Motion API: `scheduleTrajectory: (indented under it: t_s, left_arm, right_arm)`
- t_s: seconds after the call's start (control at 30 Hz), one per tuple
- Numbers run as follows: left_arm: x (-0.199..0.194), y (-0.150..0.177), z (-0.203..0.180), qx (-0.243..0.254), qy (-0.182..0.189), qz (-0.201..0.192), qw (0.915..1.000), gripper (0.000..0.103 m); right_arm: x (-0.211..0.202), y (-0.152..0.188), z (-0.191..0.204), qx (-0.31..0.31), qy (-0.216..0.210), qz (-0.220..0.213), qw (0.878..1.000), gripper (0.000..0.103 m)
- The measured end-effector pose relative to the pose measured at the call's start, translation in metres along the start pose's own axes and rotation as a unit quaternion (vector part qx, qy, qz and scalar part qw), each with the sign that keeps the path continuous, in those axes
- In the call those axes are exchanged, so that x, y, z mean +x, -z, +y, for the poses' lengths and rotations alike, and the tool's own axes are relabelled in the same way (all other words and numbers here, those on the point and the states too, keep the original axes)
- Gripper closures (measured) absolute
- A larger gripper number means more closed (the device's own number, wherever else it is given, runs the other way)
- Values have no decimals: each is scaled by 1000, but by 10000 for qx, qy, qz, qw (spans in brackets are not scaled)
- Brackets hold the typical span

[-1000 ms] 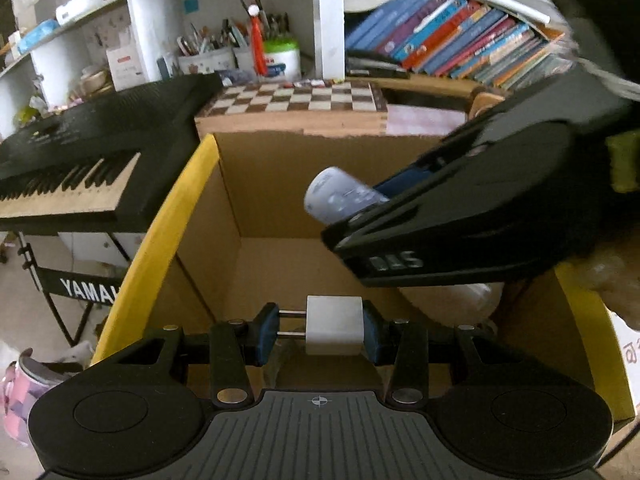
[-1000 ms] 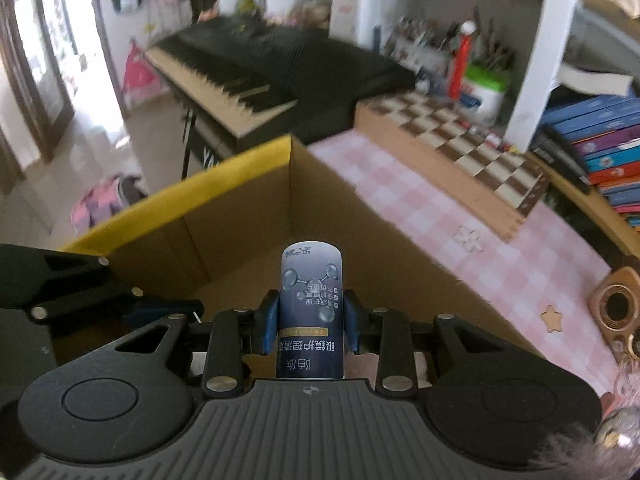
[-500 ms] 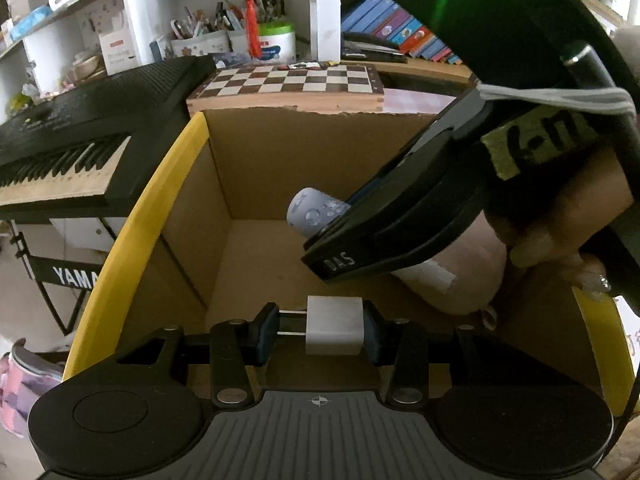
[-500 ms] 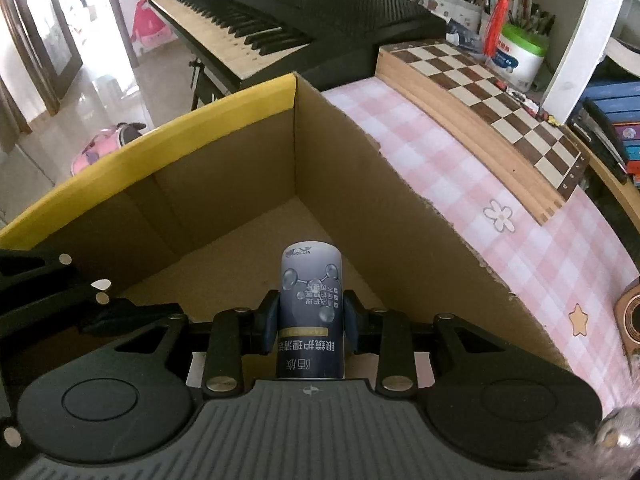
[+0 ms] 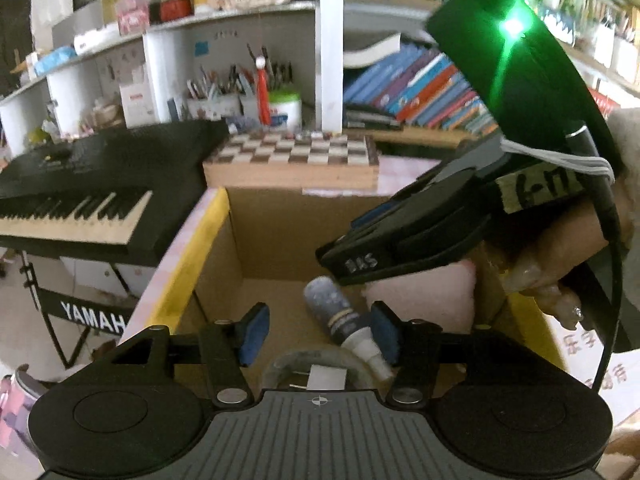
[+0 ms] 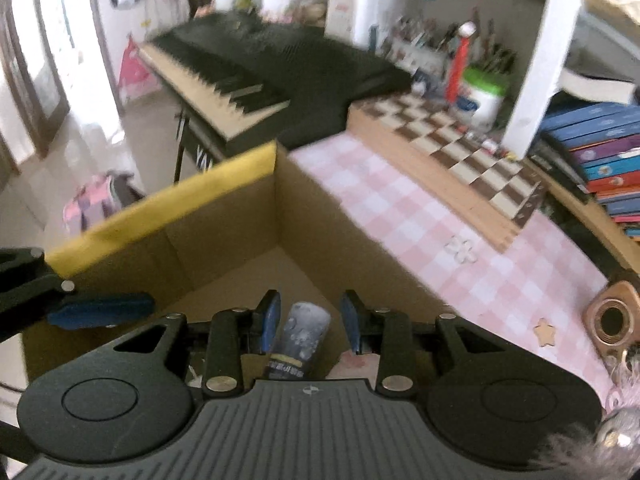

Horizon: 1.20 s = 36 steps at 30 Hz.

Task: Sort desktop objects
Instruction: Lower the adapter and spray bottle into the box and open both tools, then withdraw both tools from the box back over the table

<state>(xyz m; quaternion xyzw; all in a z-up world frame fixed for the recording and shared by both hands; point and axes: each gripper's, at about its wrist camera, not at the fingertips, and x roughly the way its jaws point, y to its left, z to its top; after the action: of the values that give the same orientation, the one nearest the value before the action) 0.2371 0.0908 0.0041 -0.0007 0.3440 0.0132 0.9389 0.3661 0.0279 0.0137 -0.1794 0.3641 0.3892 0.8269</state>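
A cardboard box [image 5: 264, 236] with a yellow-taped rim stands open below both grippers; it also shows in the right wrist view [image 6: 224, 220]. My left gripper [image 5: 318, 334] is open and empty above the box. A white charger block [image 5: 326, 378] lies in the box below it, inside a clear ring. My right gripper [image 6: 307, 322] is open. The blue-grey spray bottle [image 6: 300, 338] lies loose in the box between its spread fingers; in the left wrist view the bottle [image 5: 340, 316] lies beside a pink plush item [image 5: 424, 300].
A chessboard [image 5: 296, 152] lies on the pink checked tablecloth [image 6: 420, 232] behind the box. A black Yamaha keyboard [image 5: 88, 188] stands to the left. Shelves with books [image 5: 420, 92] and pen pots fill the back. A wooden ring object [image 6: 610, 322] sits at right.
Both grippers opened. The left let go of the white charger block and the right let go of the spray bottle; both now lie in the box. Both grippers rose slightly.
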Motion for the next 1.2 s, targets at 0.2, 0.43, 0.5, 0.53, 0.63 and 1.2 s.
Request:
scheduleTrajectory:
  t_s: [0.2,0.43,0.5,0.53,0.63,1.2]
  left_arm:
    - [-27,-4,-1,0,36,-366,9993,40]
    - [-56,-1,0,-16,-141,-800,9967,29]
    - [-64,2,1,-19,-178,-876,9960,29]
    - [-69,4,2,-31,-204,-908,9957,28]
    - [-85,11,5,-75,-264,-1028,9943,25]
    - [-152,56,4,-252,-118,-1311,9910,17]
  right_arm:
    - [-46,4,-2,232,269,-495,9981,71]
    - [-100,22,2,547,582,-986,9919,71]
    - [-115,29,4,654,699,-1140,9889,71]
    - [-123,33,5,713,750,-1205,9873,71]
    - [-145,48,9,868,959,-1403,9816,71]
    - [-224,160,58,1850,2047,-1812,9439,68]
